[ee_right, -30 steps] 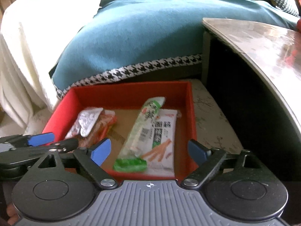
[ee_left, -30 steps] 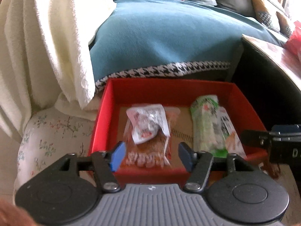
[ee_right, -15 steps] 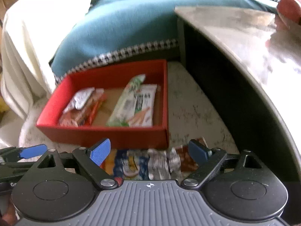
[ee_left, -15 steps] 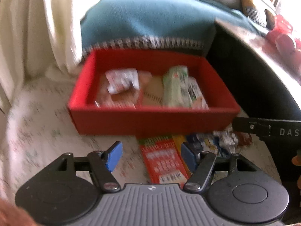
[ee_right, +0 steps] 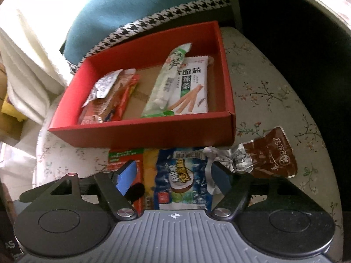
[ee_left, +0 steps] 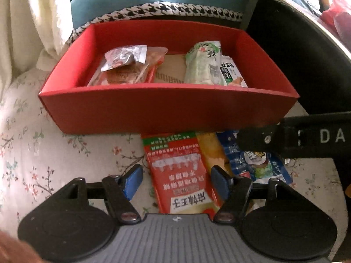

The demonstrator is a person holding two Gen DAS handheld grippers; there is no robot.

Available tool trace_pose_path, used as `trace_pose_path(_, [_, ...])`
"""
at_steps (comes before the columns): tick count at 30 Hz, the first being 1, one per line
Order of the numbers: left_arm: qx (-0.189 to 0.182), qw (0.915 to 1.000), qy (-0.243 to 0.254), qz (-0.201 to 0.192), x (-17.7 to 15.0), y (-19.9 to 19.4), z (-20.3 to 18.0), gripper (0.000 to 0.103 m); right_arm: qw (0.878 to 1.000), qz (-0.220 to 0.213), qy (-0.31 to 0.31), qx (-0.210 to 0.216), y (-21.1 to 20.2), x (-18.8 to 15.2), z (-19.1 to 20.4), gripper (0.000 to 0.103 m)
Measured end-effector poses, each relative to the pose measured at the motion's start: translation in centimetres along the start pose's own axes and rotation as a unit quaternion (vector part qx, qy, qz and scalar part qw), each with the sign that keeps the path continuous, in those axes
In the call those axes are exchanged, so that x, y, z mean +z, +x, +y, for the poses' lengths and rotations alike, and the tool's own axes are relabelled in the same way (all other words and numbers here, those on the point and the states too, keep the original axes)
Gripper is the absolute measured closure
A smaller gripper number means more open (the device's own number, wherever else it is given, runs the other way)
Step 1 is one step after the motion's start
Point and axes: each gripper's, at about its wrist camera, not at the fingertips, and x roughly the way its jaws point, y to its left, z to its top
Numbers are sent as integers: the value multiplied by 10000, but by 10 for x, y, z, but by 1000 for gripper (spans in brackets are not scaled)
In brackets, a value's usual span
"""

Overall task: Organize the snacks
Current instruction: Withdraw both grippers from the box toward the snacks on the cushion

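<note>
A red box [ee_left: 166, 107] [ee_right: 153, 133] sits on a floral cushion and holds a silver and orange snack pack [ee_left: 129, 63] on the left and a green pack [ee_left: 204, 63] over a white pack [ee_right: 193, 87] on the right. Loose snacks lie in front of it: a red pack [ee_left: 179, 173], a blue pack [ee_right: 184, 175] and a brown pack [ee_right: 269, 155]. My left gripper [ee_left: 175, 180] is open over the red pack. My right gripper [ee_right: 173, 175] is open over the blue pack.
A teal blanket with a houndstooth edge [ee_left: 166, 11] lies behind the box. A white throw [ee_left: 33, 22] hangs at the left. A dark table [ee_right: 296, 32] stands at the right. The floral cushion [ee_left: 43, 153] spreads around the box.
Both grippers have pulled back from over the box and dropped low over the loose snacks in front of it. Both have stayed open.
</note>
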Motion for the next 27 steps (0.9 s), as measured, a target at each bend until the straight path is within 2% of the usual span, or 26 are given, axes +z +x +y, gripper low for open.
trace_pose_path(4, [27,9998,181,-42,-5,-1,1,46,9999,106,-128,31,7,-2,3,16])
trace_pose_path(7, [36,9997,236,-6,-10,-7,6,54,9997,129,-226,-11,10,-3,8,14])
trace_pose_path(11, [53,9998,118,162,-16,-14,21,55,9994,175,-295,48,9,-2,12,15])
trace_pose_path(13, [48,9997,19,223,-20,-19,27,55,9990,147,-385,-182,11,-3,13,15])
trace_pose_path(19, [129,9995,151,239,-26,-26,28,54,9985,206,-470,-191,22,-3,20,13])
trace_pose_path(21, [138,9995,148,236,-24,-25,28,52,9971,239,-585,-416,33,-6,24,12])
trace_pose_path(23, [140,9995,201,222,-21,-24,27,51,9925,255,-858,-829,41,-10,30,13])
trace_pose_path(26, [103,9992,290,249,-20,-24,27,51,9893,254,-1061,-969,41,-14,32,19])
trace_pose_path(27, [83,9992,283,279,-19,-25,28,51,9901,238,-1021,-933,38,-15,30,26])
